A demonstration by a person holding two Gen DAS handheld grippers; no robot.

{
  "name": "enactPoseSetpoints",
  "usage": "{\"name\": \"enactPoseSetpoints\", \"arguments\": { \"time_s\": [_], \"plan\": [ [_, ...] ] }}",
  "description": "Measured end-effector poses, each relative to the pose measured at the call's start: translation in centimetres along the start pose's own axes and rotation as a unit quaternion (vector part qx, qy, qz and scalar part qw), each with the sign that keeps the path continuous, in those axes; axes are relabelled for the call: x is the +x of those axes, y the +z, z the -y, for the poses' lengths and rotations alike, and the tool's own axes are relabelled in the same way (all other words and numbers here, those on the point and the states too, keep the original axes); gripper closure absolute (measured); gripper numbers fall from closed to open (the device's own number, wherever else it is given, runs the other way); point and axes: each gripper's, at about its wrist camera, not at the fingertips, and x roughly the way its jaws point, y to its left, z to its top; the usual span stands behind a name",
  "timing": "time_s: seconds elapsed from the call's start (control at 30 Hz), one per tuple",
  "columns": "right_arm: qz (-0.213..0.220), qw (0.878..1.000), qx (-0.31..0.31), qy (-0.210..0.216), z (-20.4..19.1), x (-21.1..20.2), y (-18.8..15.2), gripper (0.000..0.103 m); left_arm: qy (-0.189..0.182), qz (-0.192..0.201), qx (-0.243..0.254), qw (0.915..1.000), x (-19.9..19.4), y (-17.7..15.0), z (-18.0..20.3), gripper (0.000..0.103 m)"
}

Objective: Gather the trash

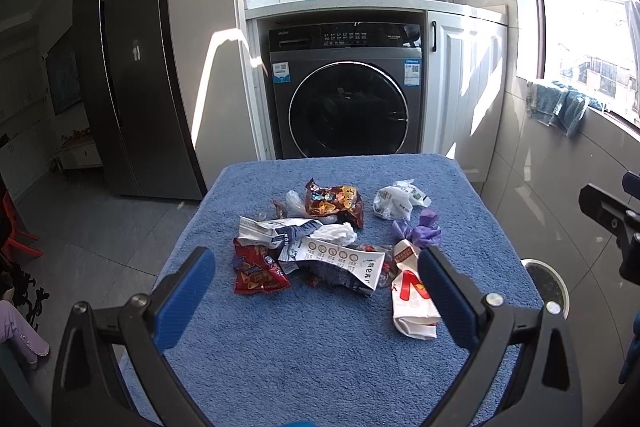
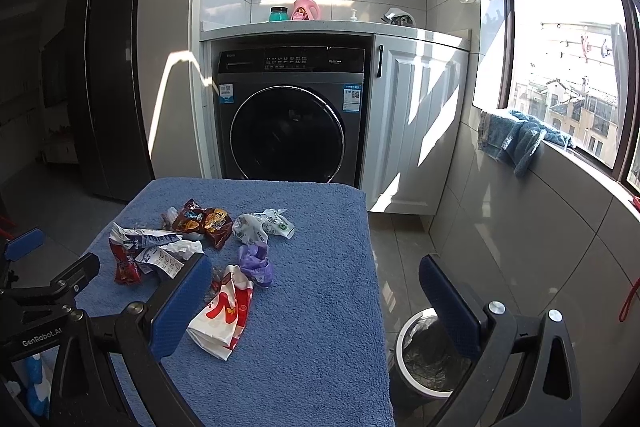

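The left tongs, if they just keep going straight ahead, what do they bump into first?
Probably the crumpled white printed wrapper in the trash pile on the blue towel. The left tongs are open and empty, aimed at the pile's middle. Depth is hard to judge, so the red snack bag beside it might touch first.

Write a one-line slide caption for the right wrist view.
Open right gripper above towel-covered table strewn with wrappers, bin below.

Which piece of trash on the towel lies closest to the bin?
The white wrapper with red lettering. It lies nearest the towel's front-right side, where the bin stands on the floor; the other wrappers lie farther back or left.
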Motion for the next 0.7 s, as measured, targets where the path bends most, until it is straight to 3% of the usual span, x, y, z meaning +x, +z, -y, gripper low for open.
{"name": "enactPoseSetpoints", "arguments": {
  "time_s": [0.4,0.7],
  "plan": [
    [-0.005,1.0,-0.005,0.004,-0.6,0.5,0.1,0.0,0.024,-0.008,0.005,0.9997,0.5,-0.5,-0.5,0.001],
    [-0.012,1.0,-0.015,0.007,-1.6,1.2,0.2,0.0,0.021,-0.021,-0.006,0.9995,1.4,-1.2,-1.7,0.001]
  ]
}}
